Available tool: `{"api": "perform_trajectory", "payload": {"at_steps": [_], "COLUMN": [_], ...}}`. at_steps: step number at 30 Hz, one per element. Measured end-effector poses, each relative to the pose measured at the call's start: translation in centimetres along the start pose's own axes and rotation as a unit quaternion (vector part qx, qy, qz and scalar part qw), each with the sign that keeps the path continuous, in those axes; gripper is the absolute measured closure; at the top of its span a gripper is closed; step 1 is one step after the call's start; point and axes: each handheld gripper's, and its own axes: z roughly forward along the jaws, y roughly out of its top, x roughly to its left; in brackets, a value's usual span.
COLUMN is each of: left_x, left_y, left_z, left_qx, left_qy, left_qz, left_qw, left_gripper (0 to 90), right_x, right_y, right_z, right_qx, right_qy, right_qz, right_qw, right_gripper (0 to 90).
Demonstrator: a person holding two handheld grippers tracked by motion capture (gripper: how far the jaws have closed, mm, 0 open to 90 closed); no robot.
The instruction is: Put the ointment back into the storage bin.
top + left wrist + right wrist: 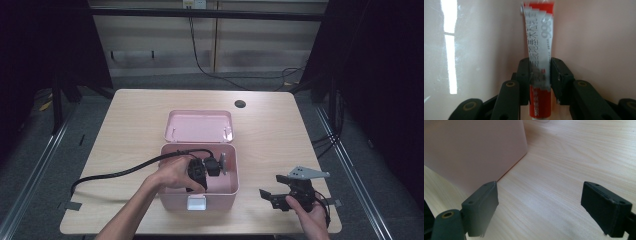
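Left gripper [216, 166], seen from the high view, reaches down into the open pink box [232, 150] on the table [135, 115]; the right gripper [274, 195] hovers beside the box, near the table's front edge. Along the left gripper view, its jaws clench a red and white tube [539, 50], which stands straight up between the pads against the box's pink wall. Along the right gripper view, the jaws stand wide apart with nothing between them, bare wood below, the box wall just ahead to one side.
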Motion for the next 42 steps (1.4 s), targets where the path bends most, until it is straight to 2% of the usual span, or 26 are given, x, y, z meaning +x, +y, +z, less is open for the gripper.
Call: {"api": "perform_trajectory", "payload": {"at_steps": [4, 12, 15, 16, 18, 19, 21, 24, 25, 26, 27, 28, 32, 33, 37, 38, 42], "left_x": [0.0, 0.1, 0.0, 0.1, 0.2, 0.2, 0.2, -0.1, -0.4, -0.4, -0.6, -0.8, -1.1, -1.3, -1.6, -1.8, -2.1], "left_y": [0.0, -0.2, -0.3, -0.3, -0.8, -0.8, -1.3, -1.6, -1.7, -1.7, -1.8, -2.0, -2.2, -2.4, -2.6, -2.8, -3.0], "left_z": [0.0, -0.7, -1.3, -1.4, -2.0, -2.0, -2.5, -3.0, -3.4, -3.4, -3.7, -4.0, -4.4, -4.8, -5.3, -5.5, -5.9], "left_qx": [0.000, -0.016, -0.019, -0.022, -0.047, -0.047, -0.054, -0.057, -0.069, -0.069, -0.071, -0.081, -0.089, -0.096, -0.093, -0.105, -0.119], "left_qy": [-0.004, 0.009, 0.012, 0.014, 0.004, 0.004, 0.027, 0.033, 0.035, 0.035, 0.042, 0.052, 0.057, 0.063, 0.076, 0.080, 0.080], "left_qz": [-0.001, -0.011, -0.024, -0.030, -0.037, -0.037, -0.039, -0.033, -0.032, -0.032, -0.024, -0.027, -0.024, -0.026, -0.032, -0.028, -0.023], "left_qw": [1.0000, 0.9998, 0.9995, 0.9992, 0.9982, 0.9982, 0.9974, 0.9973, 0.9965, 0.9965, 0.9963, 0.9950, 0.9940, 0.9931, 0.9923, 0.9908, 0.9894], "left_gripper": [71.6, 66.5, 64.8, 64.8, 63.4, 62.8, 60.7, 59.1, 58.1, 57.9, 57.9, 57.6, 56.0, 55.6, 52.4, 52.7, 53.4], "right_x": [0.0, 0.0, 0.0, 0.0, 0.0, 0.0, 0.0, 0.0, 0.0, 0.0, 0.0, 0.0, 0.0, 0.0, 0.0, 0.0, 0.0], "right_y": [0.0, 0.0, 0.0, 0.0, 0.0, 0.0, 0.0, 0.0, 0.0, 0.0, 0.0, 0.0, 0.0, 0.0, 0.0, 0.0, 0.0], "right_z": [0.0, 0.0, 0.0, 0.0, 0.0, 0.0, 0.0, 0.0, 0.0, 0.0, 0.0, 0.0, 0.0, 0.0, 0.0, 0.0, 0.0], "right_qx": [0.000, 0.000, 0.000, 0.000, 0.000, 0.000, 0.000, -0.001, -0.001, -0.001, 0.001, 0.000, 0.001, -0.001, -0.001, -0.001, -0.001], "right_qy": [-0.001, -0.001, -0.001, -0.001, -0.001, -0.001, -0.001, -0.001, 0.000, 0.000, 0.000, -0.001, -0.001, -0.001, 0.000, 0.000, -0.001], "right_qz": [0.001, 0.000, 0.000, 0.000, -0.001, -0.001, -0.001, -0.002, -0.002, -0.002, -0.002, -0.002, -0.001, -0.001, -0.001, -0.001, -0.002], "right_qw": [1.0000, 1.0000, 1.0000, 1.0000, 1.0000, 1.0000, 1.0000, 1.0000, 1.0000, 1.0000, 1.0000, 1.0000, 1.0000, 1.0000, 1.0000, 1.0000, 1.0000], "right_gripper": [13.8, 13.8, 13.9, 13.9, 13.9, 13.8, 13.9, 13.9, 13.8, 13.8, 13.9, 13.9, 13.8, 13.9, 13.9, 13.8, 13.9]}}
